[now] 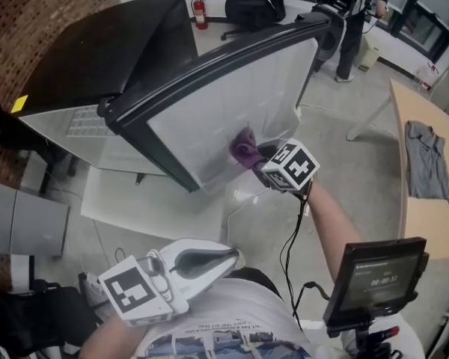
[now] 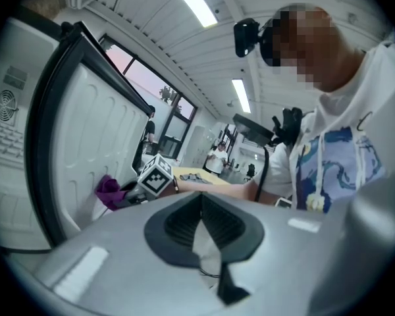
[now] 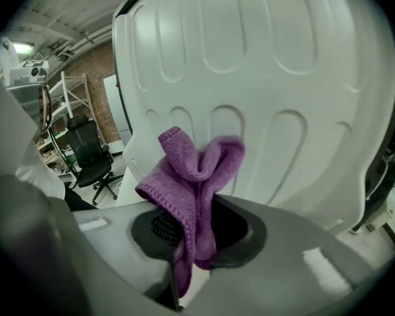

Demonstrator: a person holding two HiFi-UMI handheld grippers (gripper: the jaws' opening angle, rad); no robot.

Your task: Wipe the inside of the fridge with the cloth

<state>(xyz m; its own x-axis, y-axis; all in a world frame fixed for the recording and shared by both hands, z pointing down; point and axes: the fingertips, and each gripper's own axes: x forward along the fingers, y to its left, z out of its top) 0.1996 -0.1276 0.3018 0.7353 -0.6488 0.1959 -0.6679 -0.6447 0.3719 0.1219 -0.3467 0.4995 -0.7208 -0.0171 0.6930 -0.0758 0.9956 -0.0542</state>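
Left gripper (image 1: 228, 259): you hold it low, close to your body. Its jaws are pressed together with nothing between them, so it is idle.

Right gripper (image 1: 256, 155): your arm is stretched forward and the jaws are clamped on the cloth (image 3: 197, 176), which they pinch at a gathered fold near its middle.

Cloth position: the purple bunch stands up past the jaw tips, with a short tail hanging below them. It sits at the lower part of the open door's inner liner (image 1: 232, 103) and looks to be touching it.

Handling: the cloth is soft, light and limp, so it will fold over and not push back. The ridges will probably drag it sideways, so expect the bunch to roll. Nothing here is fragile or heavy.

Where to hold: a deep pinch through several layers, as you have now, should stop it slipping out. If you leave enough proud of the tips, fabric and not plastic meets the surface.

Liner: it is white moulded plastic with long oval ribs. It is hard and likely slick, and the grooves will want pressure along their length.

Fridge (image 1: 97, 51): the dark cabinet stands behind the door to your left. Its interior is barely visible from here.

Beyond: a tabletop (image 1: 426, 223) on your right carries a grey garment (image 1: 426, 159). An office chair (image 1: 251, 10) stands farther back.
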